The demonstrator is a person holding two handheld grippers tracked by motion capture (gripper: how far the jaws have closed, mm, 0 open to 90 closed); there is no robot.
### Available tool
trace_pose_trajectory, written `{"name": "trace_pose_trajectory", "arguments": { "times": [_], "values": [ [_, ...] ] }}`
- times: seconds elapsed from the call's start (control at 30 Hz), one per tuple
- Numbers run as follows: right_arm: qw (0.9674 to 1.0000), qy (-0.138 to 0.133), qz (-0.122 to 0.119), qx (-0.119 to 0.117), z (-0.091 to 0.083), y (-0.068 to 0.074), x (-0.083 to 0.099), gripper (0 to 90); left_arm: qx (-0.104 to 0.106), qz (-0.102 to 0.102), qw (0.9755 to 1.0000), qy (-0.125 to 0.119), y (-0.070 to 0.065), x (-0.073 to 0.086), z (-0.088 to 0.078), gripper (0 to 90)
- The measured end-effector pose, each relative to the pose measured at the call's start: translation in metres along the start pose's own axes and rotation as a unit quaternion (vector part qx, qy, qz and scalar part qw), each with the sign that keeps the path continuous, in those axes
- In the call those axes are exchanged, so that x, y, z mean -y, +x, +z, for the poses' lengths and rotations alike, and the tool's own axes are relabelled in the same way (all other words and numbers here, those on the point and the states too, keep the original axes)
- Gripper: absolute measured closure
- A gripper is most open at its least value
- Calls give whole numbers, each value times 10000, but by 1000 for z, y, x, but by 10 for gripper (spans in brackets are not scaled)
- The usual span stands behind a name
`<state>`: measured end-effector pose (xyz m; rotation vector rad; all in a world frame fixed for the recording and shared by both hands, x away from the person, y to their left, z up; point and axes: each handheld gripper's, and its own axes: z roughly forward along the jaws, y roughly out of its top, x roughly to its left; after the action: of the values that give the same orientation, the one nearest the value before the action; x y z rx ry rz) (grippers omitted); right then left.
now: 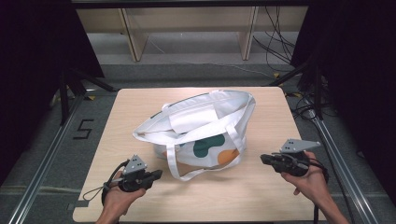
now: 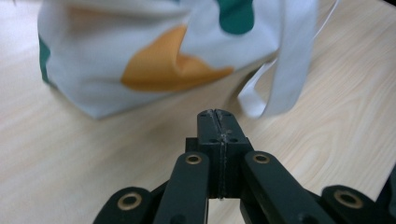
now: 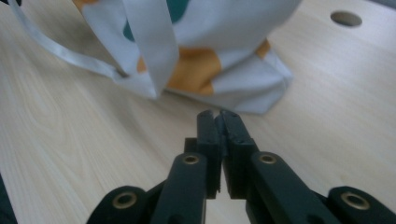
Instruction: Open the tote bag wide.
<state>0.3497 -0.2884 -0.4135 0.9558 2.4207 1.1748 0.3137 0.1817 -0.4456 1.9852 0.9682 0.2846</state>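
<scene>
White tote bag [image 1: 205,130], no legible writing

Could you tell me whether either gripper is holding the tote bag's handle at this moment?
No: the left gripper and right gripper sit shut on either side of the tote bag, clear of its handle.

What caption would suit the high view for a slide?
A white tote bag stands open on a wooden table, between the left gripper and the right gripper, neither touching it.
</scene>
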Motion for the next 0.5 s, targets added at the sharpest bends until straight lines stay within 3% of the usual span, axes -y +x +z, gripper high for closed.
{"name": "trace_pose_trajectory", "arguments": {
  "times": [0.03,0.13,0.17,0.2,0.27,0.33,0.4,0.5],
  "values": [
    [9999,-18,-114,-10,-1,-2,-7,900,27,-66,9999,-106,0,-6,-2,894],
    [9998,-117,-64,-143,-7,2,-30,900,29,2,9998,-195,0,-24,-14,894],
    [9995,-145,-242,-133,-10,1,-38,900,29,33,9997,-240,0,-30,-17,894],
    [9993,-188,-304,-140,-12,1,-47,900,120,57,9997,-191,2,-36,-20,894],
    [9990,-203,-349,-203,-16,4,-64,900,109,23,9996,-261,3,-48,-26,894],
    [9979,-292,-554,-152,-17,3,-83,900,56,127,9995,-280,4,-62,-31,894],
    [9976,-256,-585,-255,-17,4,-101,900,78,177,9992,-344,3,-76,-34,894],
    [9969,-238,-719,-229,-12,5,-128,900,81,367,9990,-235,3,-94,-30,894]
  ]
}}
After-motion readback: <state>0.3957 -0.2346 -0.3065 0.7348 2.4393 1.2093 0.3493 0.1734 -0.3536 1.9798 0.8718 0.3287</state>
